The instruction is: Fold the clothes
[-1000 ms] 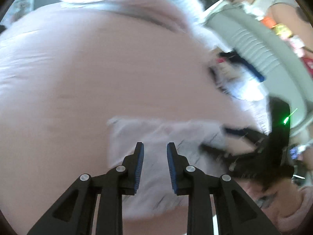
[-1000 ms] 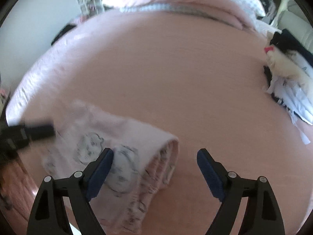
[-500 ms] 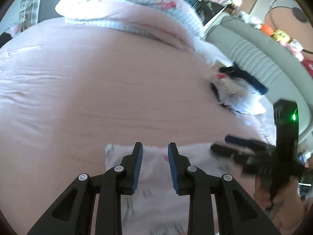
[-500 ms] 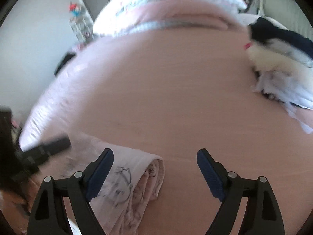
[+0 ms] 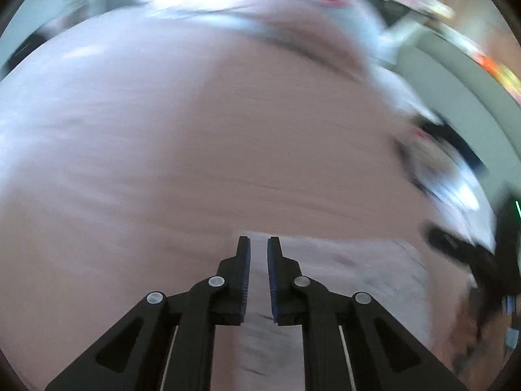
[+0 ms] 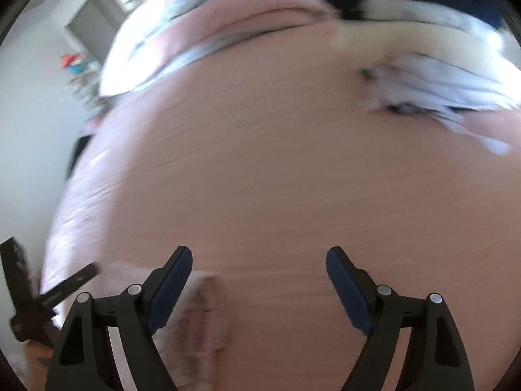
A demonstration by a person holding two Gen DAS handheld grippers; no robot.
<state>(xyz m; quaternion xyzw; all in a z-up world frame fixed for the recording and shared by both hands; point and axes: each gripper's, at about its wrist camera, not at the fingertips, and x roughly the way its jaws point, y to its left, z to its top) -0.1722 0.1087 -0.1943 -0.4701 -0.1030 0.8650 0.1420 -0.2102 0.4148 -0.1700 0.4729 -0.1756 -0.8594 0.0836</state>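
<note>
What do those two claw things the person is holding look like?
Both are matte black plastic tongs. The left gripper has two straight fingers lined with ribbed dark blue pads and round silver pivot pins. The right gripper is built the same way, with smooth-looking blue pads and triangular cut-outs in its black arms.

a: any readable text, labels or numbers in either wrist view?
b: none. both were motion-blurred. the folded garment (image 6: 202, 312) carried dark printed marks, too smeared to read.
a: the far clothes pile (image 6: 423, 75)?
b: no legible label there, just blurred fabric.
</note>
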